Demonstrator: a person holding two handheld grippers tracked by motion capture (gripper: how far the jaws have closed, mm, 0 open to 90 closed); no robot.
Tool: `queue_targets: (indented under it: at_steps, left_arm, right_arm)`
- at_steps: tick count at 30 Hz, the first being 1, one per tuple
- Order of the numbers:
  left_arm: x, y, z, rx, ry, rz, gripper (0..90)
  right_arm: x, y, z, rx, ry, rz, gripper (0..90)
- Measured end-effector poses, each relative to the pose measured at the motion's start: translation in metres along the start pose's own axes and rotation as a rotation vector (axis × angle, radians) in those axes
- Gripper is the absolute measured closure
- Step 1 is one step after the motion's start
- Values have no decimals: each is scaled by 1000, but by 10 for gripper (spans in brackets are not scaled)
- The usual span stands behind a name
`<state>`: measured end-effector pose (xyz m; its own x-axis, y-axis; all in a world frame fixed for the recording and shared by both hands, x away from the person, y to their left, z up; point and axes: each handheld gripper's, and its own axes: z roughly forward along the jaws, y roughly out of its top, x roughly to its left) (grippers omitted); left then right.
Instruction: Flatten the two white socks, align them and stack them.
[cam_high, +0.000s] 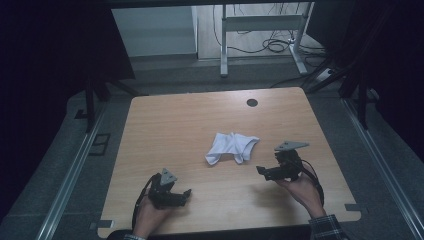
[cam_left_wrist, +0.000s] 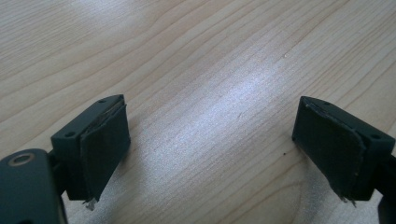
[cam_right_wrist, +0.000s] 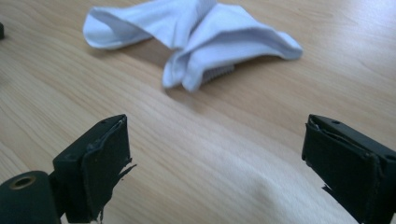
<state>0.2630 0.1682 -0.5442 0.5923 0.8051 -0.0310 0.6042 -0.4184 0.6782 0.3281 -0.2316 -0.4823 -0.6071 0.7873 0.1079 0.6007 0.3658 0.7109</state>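
Black jaws of both grippers stand wide apart over bare wood — nothing held.

Left gripper (cam_high: 186, 192) sits low at the lower left of the high view; right gripper (cam_high: 261, 170) at lower right, aimed toward the crumpled white cloth (cam_high: 231, 146) lying mid-table (cam_high: 175, 125), near but untouched. Likely the approach step — next, the right gripper must advance to a cloth edge and close on it.
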Motion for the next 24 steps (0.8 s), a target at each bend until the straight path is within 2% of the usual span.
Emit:
queue_targets:
  at_steps: [5,6,7,9,14,15,16,17,18,22,24]
  left_arm:
    - [0,0,0,0,1,1,110]
    - [0,0,0,0,1,1,110]
    - [0,0,0,0,1,1,110]
    - [0,0,0,-1,1,0,110]
    - [0,0,0,-1,0,-4,110]
    - [0,0,0,-1,0,-4,110]
    - [0,0,0,-1,0,-3,110]
    - [0,0,0,-1,0,-3,110]
    - [0,0,0,-1,0,-3,110]
    - [0,0,0,-1,0,0,110]
    - [0,0,0,-1,0,0,110]
  right_arm:
    - [4,14,6,10,-22,-26,99]
    - [5,19,8,13,-28,-29,168]
    - [5,19,8,13,-28,-29,168]
    - [6,26,12,1,-15,-28,257]
    - [8,35,28,31,4,-33,381]
    - [8,35,28,31,4,-33,381]
    - [7,37,35,45,11,-28,401]
    - [7,37,35,45,11,-28,401]
    - [7,39,42,58,15,-8,443]
    - [6,39,53,77,6,3,481]
    - [7,38,65,94,-11,8,513]
